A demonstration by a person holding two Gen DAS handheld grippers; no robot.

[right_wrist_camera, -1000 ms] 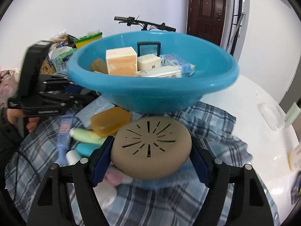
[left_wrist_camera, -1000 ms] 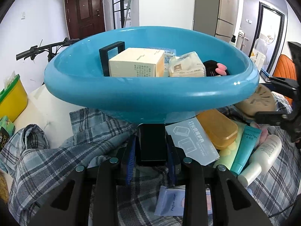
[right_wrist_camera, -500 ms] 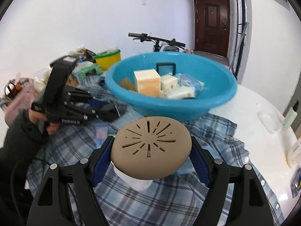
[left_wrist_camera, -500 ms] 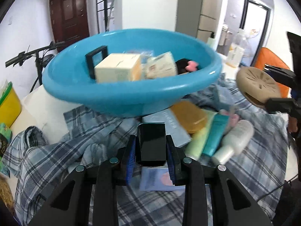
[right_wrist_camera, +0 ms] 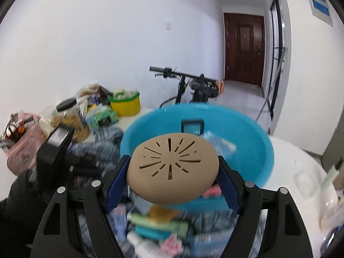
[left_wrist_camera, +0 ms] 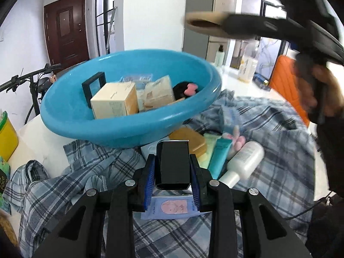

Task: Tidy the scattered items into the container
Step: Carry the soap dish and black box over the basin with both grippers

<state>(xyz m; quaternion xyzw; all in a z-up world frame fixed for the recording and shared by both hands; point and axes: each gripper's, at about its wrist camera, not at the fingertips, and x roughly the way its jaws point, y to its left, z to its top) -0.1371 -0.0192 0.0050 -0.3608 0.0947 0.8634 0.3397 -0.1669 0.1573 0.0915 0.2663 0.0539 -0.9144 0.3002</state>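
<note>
A blue basin (left_wrist_camera: 120, 129) stands on a plaid cloth and holds a cream box (left_wrist_camera: 114, 105), a black frame, packets and a black item with a pink bow. My left gripper (left_wrist_camera: 172, 167) is shut on a black box (left_wrist_camera: 173, 163), held low in front of the basin. My right gripper (right_wrist_camera: 172, 172) is shut on a tan round slotted case (right_wrist_camera: 172, 169), held high in front of the basin (right_wrist_camera: 253, 150). It shows in the left wrist view at top right, with the case (left_wrist_camera: 204, 21) above the basin's far rim.
On the plaid cloth (left_wrist_camera: 268, 150) lie an amber soap case (left_wrist_camera: 189, 139), a teal tube (left_wrist_camera: 219, 157), a white bottle (left_wrist_camera: 243, 163), a pink bow and a blue sachet (left_wrist_camera: 172, 208). A yellow tub (right_wrist_camera: 125, 104), snack bags and a bicycle (right_wrist_camera: 189, 83) stand behind.
My right gripper has lifted the tan case well above the table toward the basin. My left gripper has drawn back and risen a little with the black box.
</note>
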